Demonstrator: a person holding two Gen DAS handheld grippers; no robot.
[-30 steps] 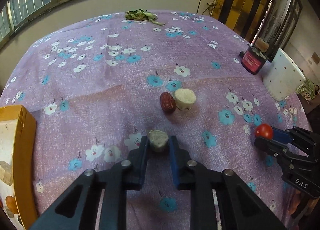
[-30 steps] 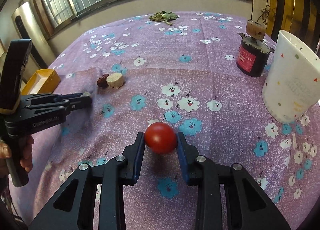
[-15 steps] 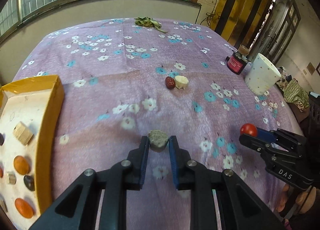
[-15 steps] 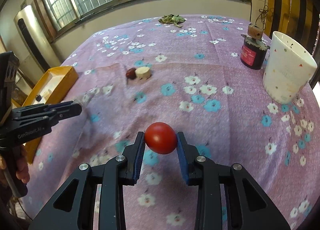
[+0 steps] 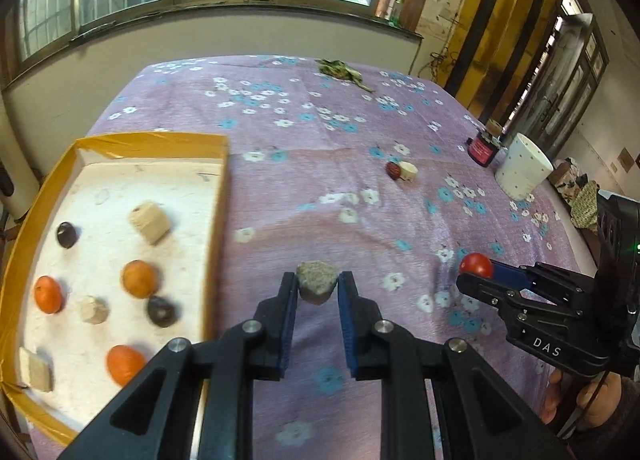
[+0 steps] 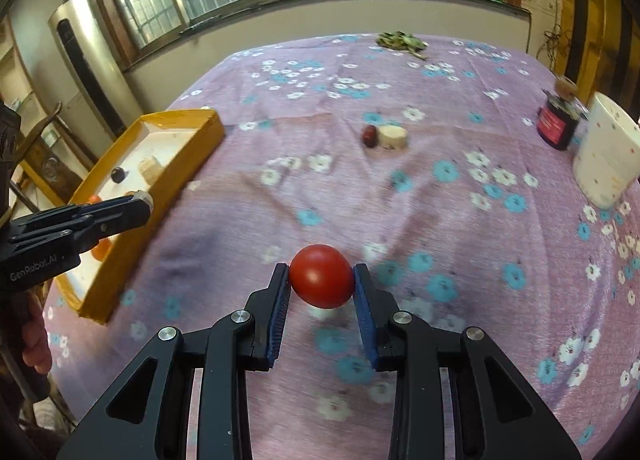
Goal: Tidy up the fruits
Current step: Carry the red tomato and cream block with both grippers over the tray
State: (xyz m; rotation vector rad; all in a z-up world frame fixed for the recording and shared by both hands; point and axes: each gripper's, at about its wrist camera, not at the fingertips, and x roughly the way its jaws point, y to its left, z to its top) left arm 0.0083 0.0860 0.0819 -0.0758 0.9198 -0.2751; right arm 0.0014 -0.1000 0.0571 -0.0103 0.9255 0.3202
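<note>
Beside the tray's rim [image 5: 219, 227], left tool [image 5: 317, 288] clamps a grey-green lump [image 5: 317, 281]; right tool [image 6: 321, 280] clamps a tomato [image 6: 321, 276].

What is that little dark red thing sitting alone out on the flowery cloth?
Look at the purple flowered tablecloth, out in the middle, away from the yellow tray. Two small things sit touching there. The dark red fruit is the left one, shiny, oval and smaller than the pale round slice beside it.

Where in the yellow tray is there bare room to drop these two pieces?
The yellow tray is bare along its far end, beyond the tan cube and dark fruit. Its near half is crowded with orange fruits and pale chunks.
</note>
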